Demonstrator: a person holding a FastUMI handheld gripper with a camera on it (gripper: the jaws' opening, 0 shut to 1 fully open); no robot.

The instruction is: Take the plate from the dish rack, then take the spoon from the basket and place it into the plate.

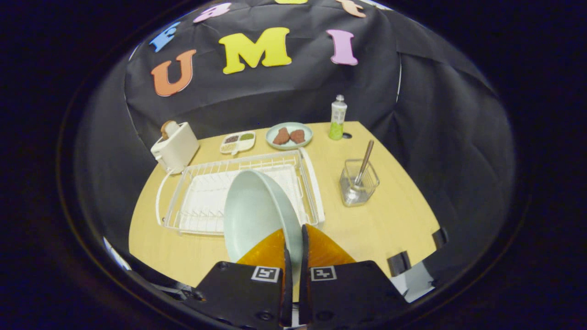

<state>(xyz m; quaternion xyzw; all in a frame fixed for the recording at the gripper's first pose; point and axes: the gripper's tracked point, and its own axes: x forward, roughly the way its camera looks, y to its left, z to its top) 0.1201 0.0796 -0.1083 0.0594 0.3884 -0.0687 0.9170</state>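
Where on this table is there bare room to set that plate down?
The gripper is shut on the plate. Bare wood lies between dish rack and spoon basket, widening just ahead of the fingers. The back row is crowded.

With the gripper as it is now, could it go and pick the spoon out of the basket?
Probably not yet. The gripper is shut on the plate rim, held in front of the dish rack. The spoon stands unobstructed in the basket beyond the fingers, but the plate must be set down first.
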